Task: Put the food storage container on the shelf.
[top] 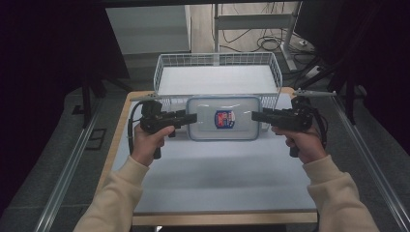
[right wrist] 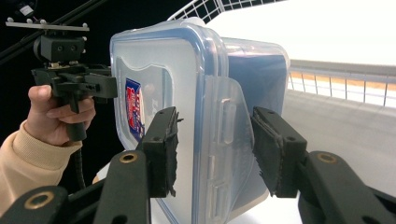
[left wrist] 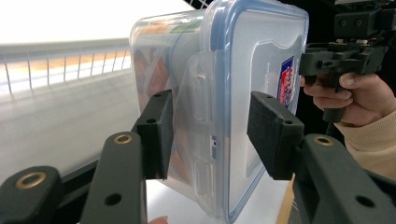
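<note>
Looking down, the high view shows one clear rectangular plastic container with a blue-rimmed lid (top: pixel 223 118) held between two grippers, just in front of one white wire basket (top: pixel 217 77) on the table (top: pixel 212 179). The left gripper (left wrist: pixel 210 135) clamps one short end across lid and base; the right gripper (right wrist: pixel 212 147) clamps the opposite end. Each gripper view reveals the side latch flap, and orange contents show through the wall.

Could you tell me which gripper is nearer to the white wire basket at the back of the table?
Neither clearly: the left gripper and right gripper clamp opposite ends of the lidded plastic container, level with each other just before the basket.
</note>
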Demonstrator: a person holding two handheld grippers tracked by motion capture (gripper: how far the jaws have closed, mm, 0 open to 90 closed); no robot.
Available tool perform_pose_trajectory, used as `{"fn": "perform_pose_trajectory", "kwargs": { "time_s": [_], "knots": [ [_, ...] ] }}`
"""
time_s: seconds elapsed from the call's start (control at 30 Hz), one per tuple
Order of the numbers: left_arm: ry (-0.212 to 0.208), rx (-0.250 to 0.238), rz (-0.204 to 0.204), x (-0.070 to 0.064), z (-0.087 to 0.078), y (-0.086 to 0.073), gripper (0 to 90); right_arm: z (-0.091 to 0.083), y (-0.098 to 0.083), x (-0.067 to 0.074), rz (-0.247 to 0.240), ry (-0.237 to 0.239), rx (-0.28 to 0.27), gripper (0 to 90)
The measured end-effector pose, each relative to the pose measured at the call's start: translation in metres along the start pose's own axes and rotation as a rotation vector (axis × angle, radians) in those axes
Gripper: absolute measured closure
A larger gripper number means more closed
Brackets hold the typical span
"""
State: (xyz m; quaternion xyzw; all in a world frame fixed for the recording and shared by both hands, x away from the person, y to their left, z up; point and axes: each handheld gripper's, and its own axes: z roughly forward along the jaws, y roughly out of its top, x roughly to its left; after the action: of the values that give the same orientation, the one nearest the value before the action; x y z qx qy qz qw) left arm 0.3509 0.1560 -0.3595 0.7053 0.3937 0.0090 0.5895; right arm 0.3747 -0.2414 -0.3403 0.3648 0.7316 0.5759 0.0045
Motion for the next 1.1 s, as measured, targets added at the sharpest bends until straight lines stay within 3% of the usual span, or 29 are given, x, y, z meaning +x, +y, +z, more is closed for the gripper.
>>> {"fn": "perform_pose_trajectory", "kwargs": {
  "time_s": [0.43, 0.73, 1.1],
  "knots": [
    [0.014, -0.010, 0.011, 0.014, 0.003, 0.039, 51.9, 0.012, 0.036, -0.011, -0.003, 0.001, -0.008, 52.3],
    [0.023, -0.002, 0.015, 0.022, 0.006, 0.056, 52.0, 0.020, 0.050, -0.022, 0.012, 0.014, -0.014, 52.3],
    [0.010, -0.017, 0.002, 0.040, 0.011, 0.090, 52.0, 0.031, 0.090, -0.032, 0.001, 0.010, 0.000, 52.2]
  ]
}}
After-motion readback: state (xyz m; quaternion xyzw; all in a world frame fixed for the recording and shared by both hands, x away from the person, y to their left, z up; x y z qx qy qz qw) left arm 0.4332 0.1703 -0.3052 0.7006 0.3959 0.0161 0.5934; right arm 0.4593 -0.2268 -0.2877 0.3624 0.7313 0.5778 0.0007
